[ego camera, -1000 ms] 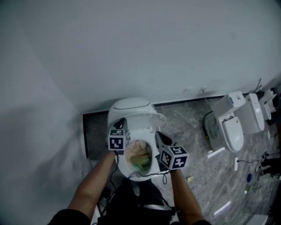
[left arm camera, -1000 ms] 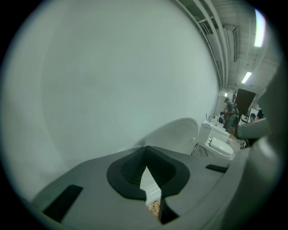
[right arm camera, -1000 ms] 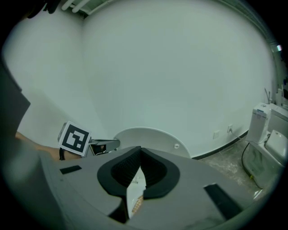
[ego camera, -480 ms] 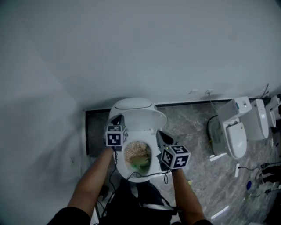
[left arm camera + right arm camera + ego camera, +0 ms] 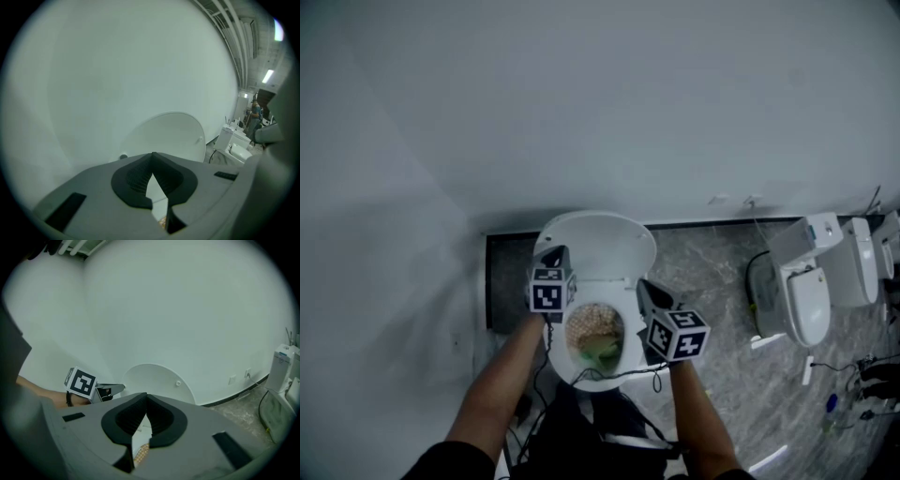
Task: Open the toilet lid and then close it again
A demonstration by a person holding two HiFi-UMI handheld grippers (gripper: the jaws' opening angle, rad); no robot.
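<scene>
The white toilet's lid [image 5: 600, 244] stands upright against the wall, its round underside facing me, as also shown in the left gripper view [image 5: 168, 136] and the right gripper view [image 5: 157, 380]. The bowl [image 5: 572, 370] below holds brownish and green matter. My left gripper [image 5: 553, 262] hovers at the bowl's left rim, jaws shut with nothing between them. My right gripper [image 5: 645, 292] hovers at the right rim, also shut and empty. Neither touches the lid. The left gripper's marker cube [image 5: 80, 382] shows in the right gripper view.
A white wall rises close behind the toilet. More white toilets [image 5: 814, 281] stand on the grey marble floor [image 5: 712, 272] to the right, with cables near them. A dark panel [image 5: 502, 281] lies left of the toilet. A person [image 5: 255, 112] stands far off.
The lid has swung from a forward tilt up to upright, now hiding the tank top. Both grippers have shifted slightly and stay shut.
</scene>
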